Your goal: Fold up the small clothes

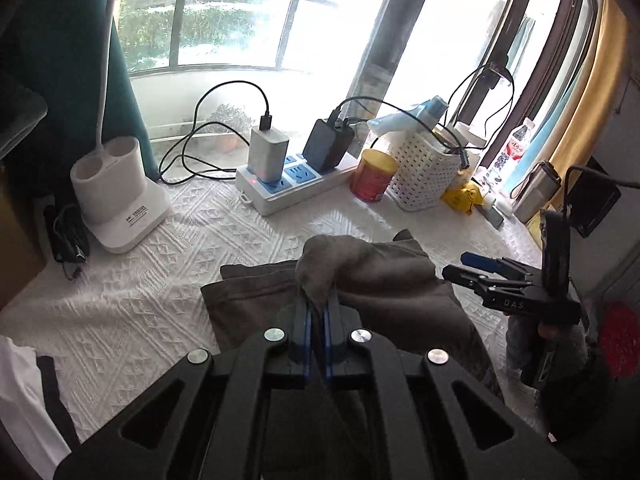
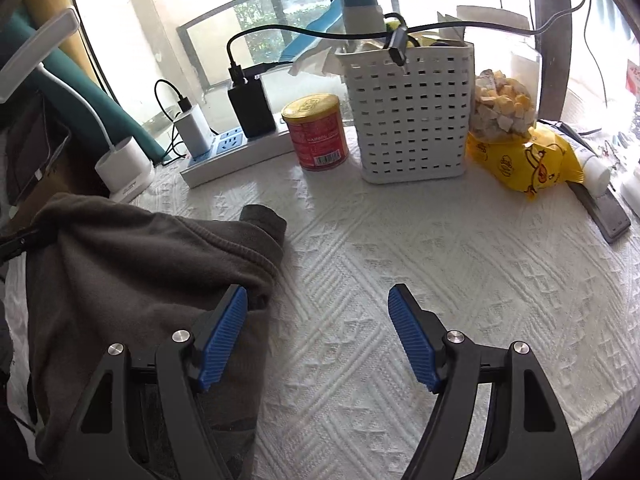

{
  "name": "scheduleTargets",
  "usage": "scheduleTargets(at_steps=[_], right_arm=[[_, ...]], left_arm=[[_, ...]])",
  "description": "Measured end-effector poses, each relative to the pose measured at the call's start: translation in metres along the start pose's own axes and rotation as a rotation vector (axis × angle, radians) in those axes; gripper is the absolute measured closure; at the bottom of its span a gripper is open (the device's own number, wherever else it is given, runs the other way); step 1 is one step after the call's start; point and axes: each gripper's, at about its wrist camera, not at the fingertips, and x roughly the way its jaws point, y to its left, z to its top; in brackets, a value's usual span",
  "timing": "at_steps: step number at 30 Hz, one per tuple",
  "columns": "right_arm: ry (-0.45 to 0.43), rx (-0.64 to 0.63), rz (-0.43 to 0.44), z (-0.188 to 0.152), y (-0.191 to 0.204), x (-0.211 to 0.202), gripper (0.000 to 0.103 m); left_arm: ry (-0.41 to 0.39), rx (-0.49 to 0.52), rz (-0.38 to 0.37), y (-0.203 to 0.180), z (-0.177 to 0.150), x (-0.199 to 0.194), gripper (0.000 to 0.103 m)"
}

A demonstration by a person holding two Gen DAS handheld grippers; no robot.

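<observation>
The brown-grey garment (image 1: 376, 280) lies bunched on the white bumpy tablecloth (image 1: 180, 280), near the front edge of the table. A corner of it is pinched up into a little peak. The left gripper (image 1: 317, 306) is clamped tight on that peak, with its 2 blue pads pressed together on the cloth. In the right wrist view the garment (image 2: 132, 280) fills the left side, and its long way runs from the near edge toward the window. A folded cuff sticks out at its far end.

The right gripper (image 2: 318, 334) is spread wide and grips nothing. Its left finger (image 2: 224, 340) sits over the garment's edge, and its right finger is over bare cloth.

To the right of the garment there is lots of free tablecloth. Along the window stand a lamp base (image 1: 120, 196), a power strip (image 1: 280, 188), a red can (image 2: 316, 132), a white basket (image 2: 412, 112) and a yellow snack bag (image 2: 528, 160).
</observation>
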Motion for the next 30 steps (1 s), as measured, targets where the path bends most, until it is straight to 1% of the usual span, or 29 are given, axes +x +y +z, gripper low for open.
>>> scheduleTargets(at_steps=[1, 2, 4, 5, 6, 8, 9, 10, 12, 14, 15, 17, 19, 20, 23, 27, 30], right_arm=[[0.004, 0.008, 0.022, 0.002, 0.001, 0.003, 0.027], [0.012, 0.016, 0.039, 0.004, 0.002, 0.007, 0.032], [0.029, 0.023, 0.060, 0.009, 0.005, 0.016, 0.034], [0.036, 0.025, 0.069, 0.011, 0.006, 0.019, 0.036], [0.042, 0.029, 0.077, 0.012, 0.006, 0.023, 0.042], [0.070, 0.045, 0.109, 0.015, 0.006, 0.032, 0.045], [0.085, 0.055, 0.130, 0.015, 0.006, 0.036, 0.050], [0.103, 0.061, 0.144, 0.015, 0.007, 0.041, 0.051], [0.110, 0.051, 0.137, 0.015, 0.013, 0.043, 0.052], [0.129, 0.063, 0.165, 0.014, 0.016, 0.045, 0.053], [0.131, 0.074, 0.179, 0.015, 0.016, 0.046, 0.058], [0.149, 0.092, 0.217, 0.015, 0.018, 0.052, 0.071], [0.144, 0.113, 0.238, 0.019, 0.017, 0.057, 0.074], [0.141, 0.126, 0.255, 0.022, 0.016, 0.059, 0.078], [0.120, 0.152, 0.295, 0.034, 0.013, 0.061, 0.079], [0.119, 0.126, 0.295, 0.047, 0.019, 0.067, 0.079], [0.135, 0.106, 0.270, 0.049, 0.023, 0.077, 0.079]], left_arm=[[0.008, -0.008, 0.002, 0.003, -0.002, 0.003, 0.100], [0.016, -0.012, 0.005, 0.006, -0.005, 0.006, 0.100], [0.023, -0.033, 0.012, 0.013, -0.011, 0.011, 0.100], [0.026, -0.047, 0.014, 0.018, -0.014, 0.012, 0.100], [0.026, -0.059, 0.017, 0.022, -0.016, 0.011, 0.100], [0.028, -0.071, 0.021, 0.029, -0.019, 0.011, 0.100], [0.030, -0.074, 0.024, 0.031, -0.020, 0.010, 0.100], [0.032, -0.079, 0.027, 0.033, -0.022, 0.010, 0.100], [0.038, -0.087, 0.032, 0.037, -0.024, 0.011, 0.100], [0.042, -0.085, 0.040, 0.038, -0.027, 0.012, 0.100], [0.045, -0.083, 0.044, 0.038, -0.028, 0.013, 0.100], [0.054, -0.086, 0.047, 0.040, -0.030, 0.019, 0.100], [0.067, -0.080, 0.054, 0.039, -0.032, 0.025, 0.100], [0.070, -0.074, 0.059, 0.038, -0.032, 0.027, 0.100], [0.069, -0.050, 0.060, 0.032, -0.031, 0.028, 0.100], [0.064, -0.051, 0.063, 0.034, -0.028, 0.028, 0.100], [0.065, -0.064, 0.076, 0.039, -0.029, 0.029, 0.100]])
